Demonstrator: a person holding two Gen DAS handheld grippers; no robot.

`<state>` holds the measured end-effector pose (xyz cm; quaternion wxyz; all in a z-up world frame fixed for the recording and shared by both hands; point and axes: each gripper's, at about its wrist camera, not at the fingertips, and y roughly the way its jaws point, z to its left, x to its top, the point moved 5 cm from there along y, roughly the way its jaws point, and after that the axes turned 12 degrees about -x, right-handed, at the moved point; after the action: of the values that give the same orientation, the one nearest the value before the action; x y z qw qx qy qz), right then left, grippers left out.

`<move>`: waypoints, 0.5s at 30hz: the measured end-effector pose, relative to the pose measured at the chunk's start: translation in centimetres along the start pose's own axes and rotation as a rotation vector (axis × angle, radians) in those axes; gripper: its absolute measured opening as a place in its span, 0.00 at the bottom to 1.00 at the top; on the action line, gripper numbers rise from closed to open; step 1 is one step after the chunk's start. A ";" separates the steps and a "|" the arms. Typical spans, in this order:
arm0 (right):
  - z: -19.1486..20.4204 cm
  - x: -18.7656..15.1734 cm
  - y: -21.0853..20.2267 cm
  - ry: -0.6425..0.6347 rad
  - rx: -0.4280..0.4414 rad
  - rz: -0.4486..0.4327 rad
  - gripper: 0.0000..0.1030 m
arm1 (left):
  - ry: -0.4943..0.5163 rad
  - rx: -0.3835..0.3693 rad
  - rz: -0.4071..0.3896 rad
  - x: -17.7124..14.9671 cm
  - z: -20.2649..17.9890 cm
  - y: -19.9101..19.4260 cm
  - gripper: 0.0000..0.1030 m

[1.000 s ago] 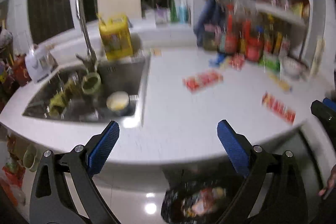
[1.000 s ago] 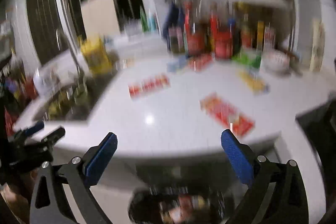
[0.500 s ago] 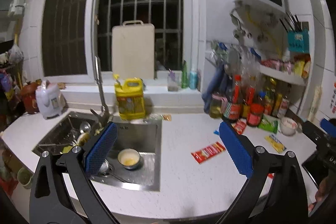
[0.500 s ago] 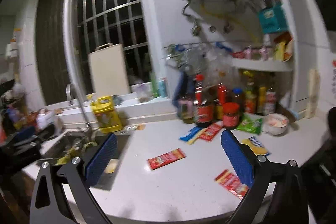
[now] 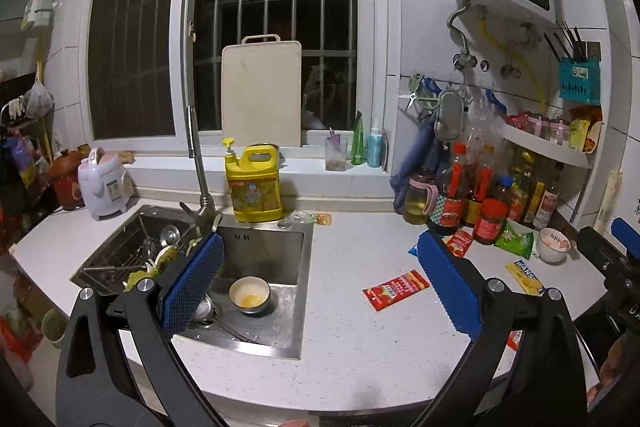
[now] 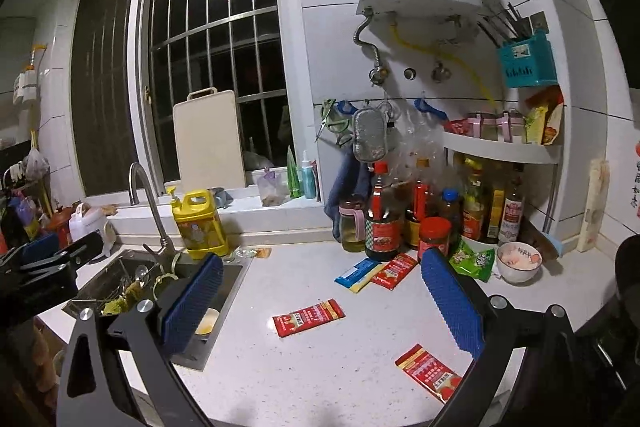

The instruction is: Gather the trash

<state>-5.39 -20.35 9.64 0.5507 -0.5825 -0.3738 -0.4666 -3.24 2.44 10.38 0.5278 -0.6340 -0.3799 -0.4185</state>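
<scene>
Several snack wrappers lie on the white counter (image 5: pixel 360 339). A red wrapper (image 5: pixel 396 285) sits mid-counter, also in the right wrist view (image 6: pixel 308 317). A second red wrapper (image 6: pixel 430 371) lies near the front edge. A blue-yellow wrapper (image 6: pixel 357 274), a red one (image 6: pixel 394 270) and a green packet (image 6: pixel 472 261) lie by the bottles. A yellow wrapper (image 5: pixel 524 275) lies at right. My left gripper (image 5: pixel 320 291) is open and empty above the counter by the sink. My right gripper (image 6: pixel 320 303) is open and empty above the counter.
A steel sink (image 5: pixel 280 247) with a bowl (image 5: pixel 249 295) and dishes is at left. A yellow detergent jug (image 5: pixel 254 187) stands behind it. Sauce bottles (image 6: pixel 384 223) and a small white bowl (image 6: pixel 518 261) crowd the back right corner.
Both grippers have risen from looking down at the counter edge and a black trash bag on the floor to looking level over the counter. The bag has left view.
</scene>
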 end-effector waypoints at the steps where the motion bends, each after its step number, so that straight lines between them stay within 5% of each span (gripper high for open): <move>1: -0.2 0.0 0.2 -0.002 -0.001 0.001 0.95 | 0.001 0.004 0.002 0.0 -0.2 0.1 0.92; 15: -0.6 -0.5 0.9 -0.006 0.027 0.037 0.95 | 0.012 0.024 0.015 -0.2 -0.8 0.3 0.92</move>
<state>-4.72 -20.98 8.86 0.5658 -0.5832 -0.3708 -0.4498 -3.12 1.61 10.15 0.5410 -0.6277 -0.3769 -0.4138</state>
